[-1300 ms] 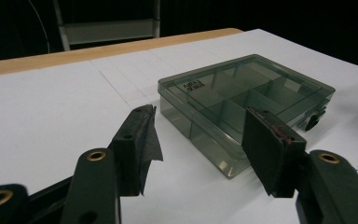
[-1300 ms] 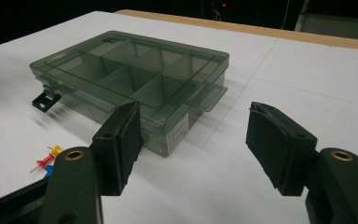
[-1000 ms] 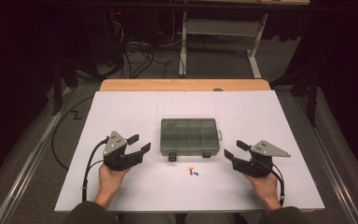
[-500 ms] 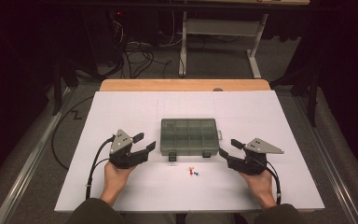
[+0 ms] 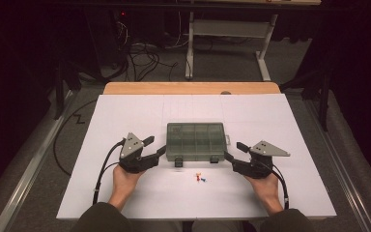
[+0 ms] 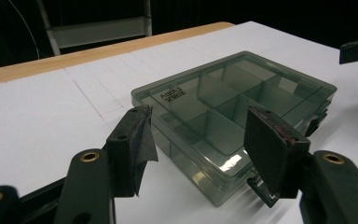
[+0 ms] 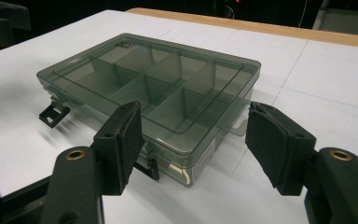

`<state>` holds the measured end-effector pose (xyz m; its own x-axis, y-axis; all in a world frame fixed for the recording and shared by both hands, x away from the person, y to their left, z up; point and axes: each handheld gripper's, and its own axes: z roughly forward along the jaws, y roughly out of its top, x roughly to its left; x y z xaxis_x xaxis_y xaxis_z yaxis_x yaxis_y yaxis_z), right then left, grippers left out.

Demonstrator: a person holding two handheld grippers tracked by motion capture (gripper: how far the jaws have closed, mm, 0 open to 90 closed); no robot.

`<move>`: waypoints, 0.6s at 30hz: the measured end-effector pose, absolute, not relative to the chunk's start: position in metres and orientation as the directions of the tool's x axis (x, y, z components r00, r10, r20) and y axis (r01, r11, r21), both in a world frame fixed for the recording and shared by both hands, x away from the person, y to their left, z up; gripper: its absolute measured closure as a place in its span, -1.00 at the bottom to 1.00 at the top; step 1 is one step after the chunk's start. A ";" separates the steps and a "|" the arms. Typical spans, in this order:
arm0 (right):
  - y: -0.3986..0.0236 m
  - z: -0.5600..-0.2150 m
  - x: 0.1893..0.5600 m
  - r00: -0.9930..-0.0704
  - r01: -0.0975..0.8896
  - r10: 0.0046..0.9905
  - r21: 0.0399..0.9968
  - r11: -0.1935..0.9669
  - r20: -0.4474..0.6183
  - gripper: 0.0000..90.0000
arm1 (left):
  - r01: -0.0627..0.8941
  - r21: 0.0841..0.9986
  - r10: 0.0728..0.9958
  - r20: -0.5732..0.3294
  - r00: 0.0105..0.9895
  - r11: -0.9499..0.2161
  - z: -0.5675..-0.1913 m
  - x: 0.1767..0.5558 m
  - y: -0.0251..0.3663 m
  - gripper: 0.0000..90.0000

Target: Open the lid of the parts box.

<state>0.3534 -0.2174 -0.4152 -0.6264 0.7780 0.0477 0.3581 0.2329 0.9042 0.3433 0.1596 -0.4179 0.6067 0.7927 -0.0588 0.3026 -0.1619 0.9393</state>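
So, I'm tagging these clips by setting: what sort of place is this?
Probably a lab or workshop recording station: a table covered with white sheets, loose cables on grey carpet beyond it, a metal desk frame in the dark background, and a clear compartment box laid out for handling.

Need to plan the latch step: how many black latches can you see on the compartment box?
2, both on the near front edge of the compartment box: the left latch, flipped open toward the left gripper, and the right latch near the right gripper. None elsewhere that I can see.

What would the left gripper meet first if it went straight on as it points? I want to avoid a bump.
Probably the near left corner of the compartment box, which lies between the left gripper's open jaws.
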 end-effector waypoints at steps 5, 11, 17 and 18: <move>-0.215 -0.415 0.355 -0.623 0.366 0.781 0.898 0.244 0.041 -0.09 | 0.301 0.933 0.796 -0.028 0.605 -0.196 -0.419 0.346 0.151 -0.05; -0.215 -0.414 0.356 -0.615 0.369 0.788 0.893 0.258 0.026 0.01 | 0.310 0.930 0.785 -0.039 0.619 -0.199 -0.418 0.347 0.149 0.01; -0.216 -0.412 0.357 -0.592 0.387 0.806 0.884 0.263 0.020 0.11 | 0.320 0.922 0.781 -0.033 0.623 -0.217 -0.417 0.348 0.148 0.05; -0.215 -0.412 0.357 -0.590 0.401 0.807 0.875 0.271 0.020 0.13 | 0.322 0.920 0.783 -0.027 0.621 -0.224 -0.417 0.348 0.148 0.06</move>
<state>0.3574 -0.2154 -0.4117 -0.5903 0.8069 0.0202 0.4009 0.2714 0.8750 0.3476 0.1480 -0.4170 0.6215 0.7830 -0.0266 0.3216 -0.2240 0.9200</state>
